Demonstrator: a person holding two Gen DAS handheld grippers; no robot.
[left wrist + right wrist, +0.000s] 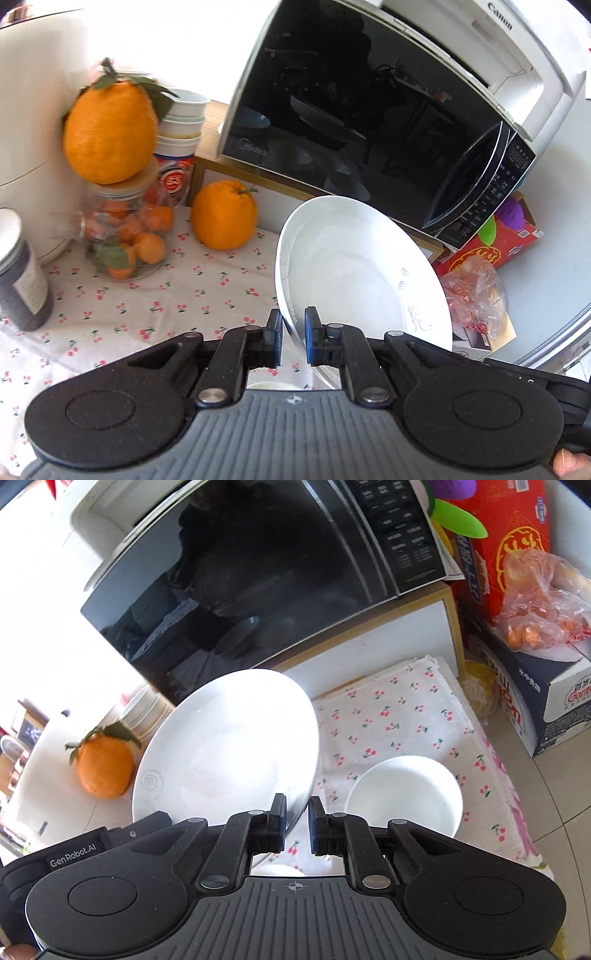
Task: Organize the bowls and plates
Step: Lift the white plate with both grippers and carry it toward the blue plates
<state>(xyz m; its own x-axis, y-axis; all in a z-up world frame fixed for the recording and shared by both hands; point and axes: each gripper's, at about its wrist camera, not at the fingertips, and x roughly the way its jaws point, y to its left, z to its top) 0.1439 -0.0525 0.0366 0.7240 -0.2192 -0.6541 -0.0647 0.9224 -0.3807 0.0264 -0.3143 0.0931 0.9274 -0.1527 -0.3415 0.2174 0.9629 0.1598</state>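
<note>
A large white plate (354, 269) is held up off the cherry-print cloth (129, 306), tilted on edge. My left gripper (293, 328) is shut on its left rim. My right gripper (297, 812) is shut on the right rim of the same plate (229, 749). A small white bowl (404, 797) stands upright on the cloth (399, 716) just right of my right gripper. Part of another white dish (277, 869) shows below the plate, mostly hidden. A stack of small bowls (181, 122) stands at the back left.
A black microwave (369, 110) on a wooden shelf stands right behind the plate, with a printer (509, 48) on top. Two large oranges (223, 214), a glass jar of small oranges (129, 236) and a dark jar (22, 273) stand left. Boxes and a plastic bag (535, 602) stand right.
</note>
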